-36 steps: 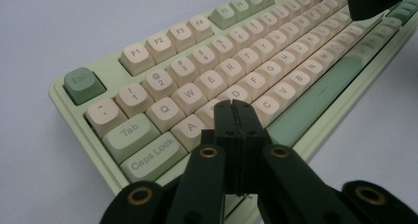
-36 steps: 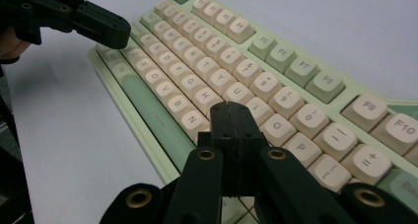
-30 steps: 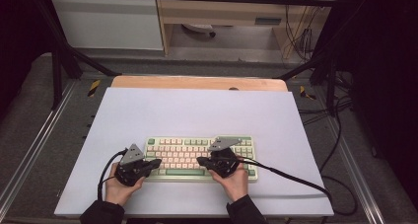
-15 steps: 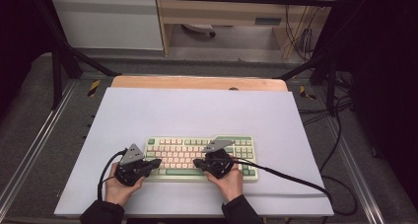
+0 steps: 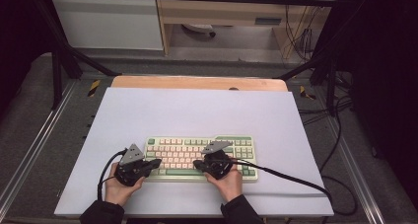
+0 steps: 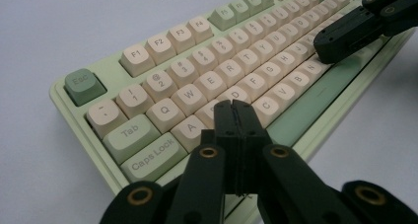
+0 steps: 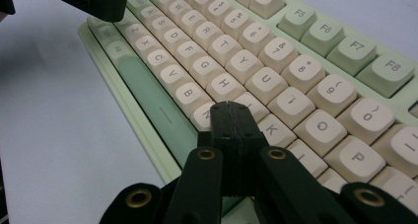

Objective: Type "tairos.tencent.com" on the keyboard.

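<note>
— On mat [image 5: 197,110], near edge: item?
— Keyboard [image 5: 197,157], green and cream.
— Grippers?
— Left gripper [image 6: 235,108] over the A–S–D keys, jaws closed, empty; right gripper [image 7: 230,108] over J–K, likewise.

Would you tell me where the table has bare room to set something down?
The white tabletop is bare between the keyboard and the far wooden edge, and on both sides of the keyboard. The near edge is crowded by both hands.
</note>
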`<state>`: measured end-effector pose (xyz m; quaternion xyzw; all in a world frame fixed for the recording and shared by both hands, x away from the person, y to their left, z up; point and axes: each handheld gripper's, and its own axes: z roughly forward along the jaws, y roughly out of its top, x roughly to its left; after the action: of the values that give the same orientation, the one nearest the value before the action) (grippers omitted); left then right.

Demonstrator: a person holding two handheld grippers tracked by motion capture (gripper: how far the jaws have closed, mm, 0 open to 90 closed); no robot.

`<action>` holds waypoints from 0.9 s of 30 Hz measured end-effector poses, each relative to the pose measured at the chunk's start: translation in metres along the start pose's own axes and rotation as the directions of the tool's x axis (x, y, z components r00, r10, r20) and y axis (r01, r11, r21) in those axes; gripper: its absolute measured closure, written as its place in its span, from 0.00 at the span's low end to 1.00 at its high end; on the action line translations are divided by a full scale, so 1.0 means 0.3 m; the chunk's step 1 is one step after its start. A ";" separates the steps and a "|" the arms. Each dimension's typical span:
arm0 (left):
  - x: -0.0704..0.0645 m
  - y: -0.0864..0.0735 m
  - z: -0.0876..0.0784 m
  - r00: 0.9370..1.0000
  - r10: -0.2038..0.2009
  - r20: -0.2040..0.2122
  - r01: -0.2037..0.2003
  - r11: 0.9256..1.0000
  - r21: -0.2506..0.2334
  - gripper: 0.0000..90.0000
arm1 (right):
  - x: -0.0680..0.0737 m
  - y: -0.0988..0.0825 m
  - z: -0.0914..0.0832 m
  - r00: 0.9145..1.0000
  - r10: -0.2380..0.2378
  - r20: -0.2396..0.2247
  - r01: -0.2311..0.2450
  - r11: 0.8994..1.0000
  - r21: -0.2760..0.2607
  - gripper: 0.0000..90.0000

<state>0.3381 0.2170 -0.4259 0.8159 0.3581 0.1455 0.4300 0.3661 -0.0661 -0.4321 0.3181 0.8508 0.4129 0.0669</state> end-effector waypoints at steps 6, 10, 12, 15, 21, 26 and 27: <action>0.000 0.002 -0.005 1.000 -0.001 -0.001 0.001 1.000 -0.006 1.00 | 0.000 0.016 -0.037 1.000 -0.011 -0.003 0.011 0.999 -0.033 1.00; -0.001 0.006 -0.013 1.000 -0.003 0.000 0.003 1.000 -0.015 1.00 | -0.014 0.026 -0.081 1.000 -0.002 0.003 0.003 0.999 -0.054 1.00; 0.000 0.007 -0.016 1.000 -0.002 0.002 0.002 1.000 -0.016 1.00 | -0.029 0.024 -0.106 1.000 0.011 0.010 -0.011 0.998 -0.065 0.98; 0.003 0.010 -0.019 1.000 -0.005 0.007 0.005 1.000 -0.016 0.97 | -0.056 0.012 -0.144 0.999 0.030 0.023 -0.028 0.997 -0.074 0.96; 0.018 0.016 -0.032 1.000 -0.018 0.001 0.018 1.000 -0.008 0.79 | -0.115 -0.025 -0.216 0.996 0.068 0.054 -0.063 0.993 -0.100 0.80; 0.041 0.008 -0.044 1.000 -0.019 -0.012 0.019 1.000 0.007 0.61 | -0.165 -0.067 -0.278 0.993 0.083 0.081 -0.075 0.993 -0.092 0.61; 0.045 0.007 -0.049 1.000 -0.018 -0.018 0.019 1.000 0.007 0.56 | -0.174 -0.079 -0.293 0.992 0.085 0.092 -0.076 0.993 -0.095 0.55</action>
<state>0.3406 0.2346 -0.4165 0.8127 0.3701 0.1476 0.4251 0.3628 -0.1660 -0.4005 0.3681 0.8134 0.4379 0.1053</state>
